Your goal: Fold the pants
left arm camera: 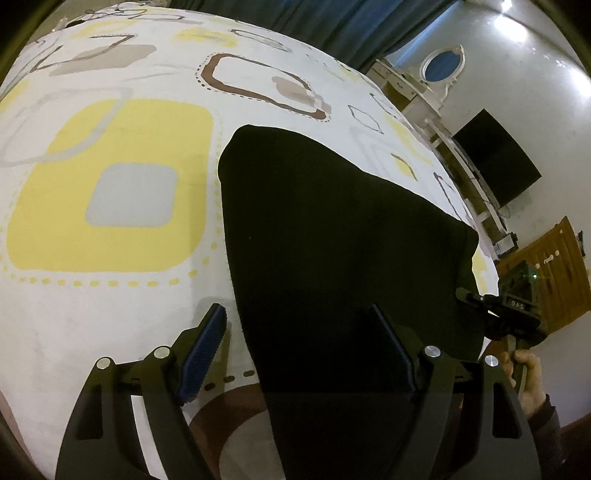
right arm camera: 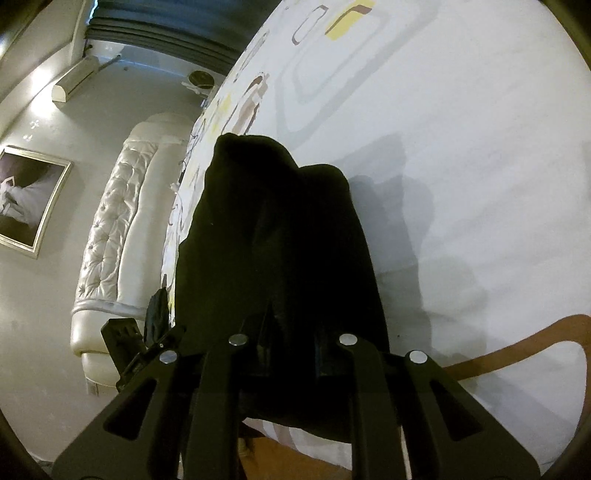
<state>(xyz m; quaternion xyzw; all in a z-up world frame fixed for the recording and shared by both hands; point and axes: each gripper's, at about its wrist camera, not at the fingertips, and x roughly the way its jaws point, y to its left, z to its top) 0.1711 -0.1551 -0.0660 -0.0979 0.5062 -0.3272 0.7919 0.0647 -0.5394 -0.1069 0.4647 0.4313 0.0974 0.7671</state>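
Observation:
Black pants (left arm camera: pixel 332 229) lie folded on a bed with a white sheet (left arm camera: pixel 110 332) printed with yellow, grey and brown shapes. My left gripper (left arm camera: pixel 297 310) hovers open over the pants' near left edge; its blue left pad (left arm camera: pixel 205 343) is above the sheet and its right finger (left arm camera: pixel 391 350) above the cloth, gripping nothing. At the pants' right corner a hand holds my right gripper (left arm camera: pixel 506 317). In the right wrist view, that right gripper (right arm camera: pixel 291 332) is shut on a bunched edge of the pants (right arm camera: pixel 280 229), and the cloth hides its fingertips.
A padded white headboard (right arm camera: pixel 110 236), a framed picture (right arm camera: pixel 29 199) and dark curtains (right arm camera: pixel 162 33) are behind the bed. The other side has a white dresser with an oval mirror (left arm camera: pixel 441 66), a dark screen (left arm camera: pixel 498 158) and a wooden door (left arm camera: pixel 546 273). Part of the left gripper (right arm camera: pixel 125 343) shows beside the pants.

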